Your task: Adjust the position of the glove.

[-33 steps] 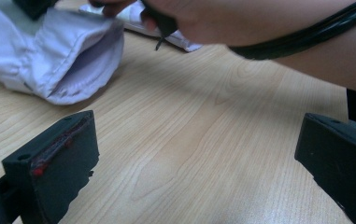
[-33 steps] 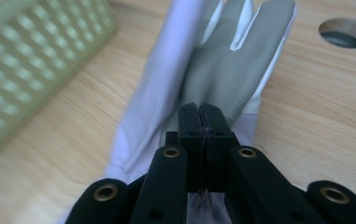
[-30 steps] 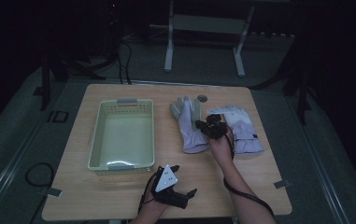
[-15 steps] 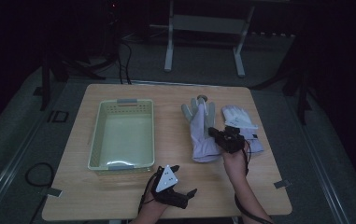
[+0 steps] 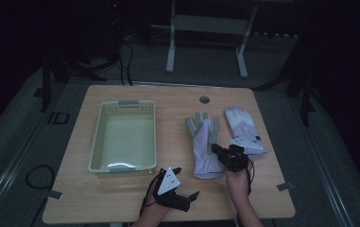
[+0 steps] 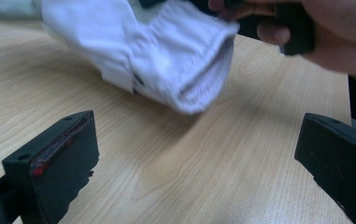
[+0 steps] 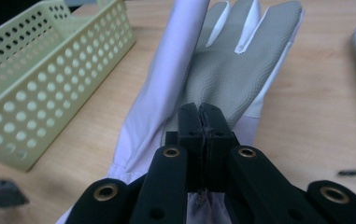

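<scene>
Glove (image 5: 203,144) with grey palm up, flat on the table (image 5: 177,101), fingers toward the far edge, cuff at the near side; just left of the second glove (image 5: 244,130), right of the pale green basket (image 5: 123,137). Pinched at the cuff fabric by the right gripper (image 7: 202,122), jaws pressed together on the cloth. Left gripper (image 5: 187,194) resting near the front edge, left of the cuff, jaws spread wide with bare wood between them, holding nothing

Dark lab, lone table (image 5: 121,97) (metal stand (image 5: 206,28) behind)
</scene>
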Available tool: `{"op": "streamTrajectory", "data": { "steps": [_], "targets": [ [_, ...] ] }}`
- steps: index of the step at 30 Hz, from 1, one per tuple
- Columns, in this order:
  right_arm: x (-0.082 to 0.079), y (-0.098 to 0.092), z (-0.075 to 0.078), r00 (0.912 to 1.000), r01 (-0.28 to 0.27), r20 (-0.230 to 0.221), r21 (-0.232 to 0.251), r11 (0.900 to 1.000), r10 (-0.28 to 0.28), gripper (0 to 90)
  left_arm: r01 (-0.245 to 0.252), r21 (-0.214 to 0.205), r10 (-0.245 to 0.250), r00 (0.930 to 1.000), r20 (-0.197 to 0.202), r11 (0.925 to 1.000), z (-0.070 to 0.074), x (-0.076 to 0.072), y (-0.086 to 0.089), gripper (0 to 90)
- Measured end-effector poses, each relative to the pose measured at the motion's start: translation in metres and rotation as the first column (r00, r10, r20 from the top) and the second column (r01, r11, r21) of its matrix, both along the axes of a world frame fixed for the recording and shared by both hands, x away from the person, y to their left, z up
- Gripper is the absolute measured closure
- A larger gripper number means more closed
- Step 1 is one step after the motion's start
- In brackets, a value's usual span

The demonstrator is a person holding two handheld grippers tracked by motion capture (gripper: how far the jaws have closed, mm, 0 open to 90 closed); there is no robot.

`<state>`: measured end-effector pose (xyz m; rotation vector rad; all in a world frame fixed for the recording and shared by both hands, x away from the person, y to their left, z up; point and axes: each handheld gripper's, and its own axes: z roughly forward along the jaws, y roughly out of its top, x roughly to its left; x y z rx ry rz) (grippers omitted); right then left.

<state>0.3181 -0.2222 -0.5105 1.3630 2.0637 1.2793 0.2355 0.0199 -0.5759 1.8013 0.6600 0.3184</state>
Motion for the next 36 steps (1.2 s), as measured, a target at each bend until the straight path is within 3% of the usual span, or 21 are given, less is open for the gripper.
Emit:
{"op": "streamTrajectory", "data": {
  "steps": [3, 6, 10, 14, 16, 19, 21, 25, 29, 32, 33, 36],
  "targets": [
    [-0.002, 0.001, -0.012, 0.9994, 0.011, -0.033, 0.006, 0.9999, -0.011, 88.4, 0.001, -0.001, -0.001, 1.0, -0.001, 1.0, 0.0, 0.0, 0.0, 0.0],
    [0.0, 0.002, -0.028, 0.998, 0.017, -0.06, -0.055, 0.9983, -0.02, 88.1, 0.0, -0.001, 0.0, 1.0, -0.001, 1.0, 0.0, 0.0, 0.0, 0.0],
    [0.002, 0.0, -0.04, 0.9957, 0.031, -0.085, -0.06, 0.9977, -0.036, 85.7, 0.001, 0.0, -0.001, 1.0, -0.003, 1.0, 0.0, 0.001, 0.0, 0.0],
    [0.001, -0.001, -0.045, 0.9968, 0.027, -0.074, -0.068, 0.9973, -0.032, 84.6, 0.001, 0.0, -0.001, 1.0, -0.002, 1.0, 0.0, 0.0, 0.0, 0.0],
    [0.001, 0.0, -0.041, 0.9977, 0.013, -0.066, -0.085, 0.9963, -0.019, 80.2, 0.001, 0.0, -0.001, 1.0, -0.002, 1.0, 0.0, 0.0, 0.0, 0.0],
    [0.001, -0.002, -0.035, 0.9982, -0.005, -0.059, -0.073, 0.9973, 0.001, 71.0, 0.002, 0.0, -0.002, 1.0, -0.003, 1.0, 0.0, 0.001, 0.0, 0.0],
    [0.001, -0.005, -0.027, 0.9993, -0.028, -0.027, -0.082, 0.9962, 0.026, 63.4, 0.002, 0.0, -0.002, 1.0, -0.004, 1.0, 0.0, 0.001, 0.001, 0.0],
    [0.007, -0.018, -0.011, 0.9981, -0.055, 0.021, -0.101, 0.9933, 0.058, 57.8, 0.001, 0.0, -0.001, 1.0, -0.002, 1.0, 0.0, 0.0, 0.0, 0.0],
    [0.014, -0.037, 0.0, 0.9979, -0.034, 0.05, -0.12, 0.9922, 0.04, 53.7, 0.001, 0.0, -0.001, 1.0, -0.004, 1.0, 0.0, 0.001, 0.0, 0.0],
    [0.018, -0.048, 0.004, 0.9978, -0.018, 0.061, -0.113, 0.9935, 0.025, 50.5, 0.002, 0.0, -0.002, 1.0, -0.004, 1.0, 0.0, 0.001, 0.0, 0.0],
    [0.023, -0.061, 0.008, 0.9979, 0.002, 0.064, -0.09, 0.996, 0.003, 48.9, 0.002, 0.001, -0.002, 1.0, -0.004, 1.0, 0.0, 0.001, 0.0, 0.0],
    [0.03, -0.076, 0.011, 0.9974, 0.026, 0.069, -0.079, 0.9965, -0.021, 43.4, 0.002, 0.0, -0.002, 1.0, -0.006, 1.0, 0.0, 0.001, 0.001, 0.0]
  ]
}}
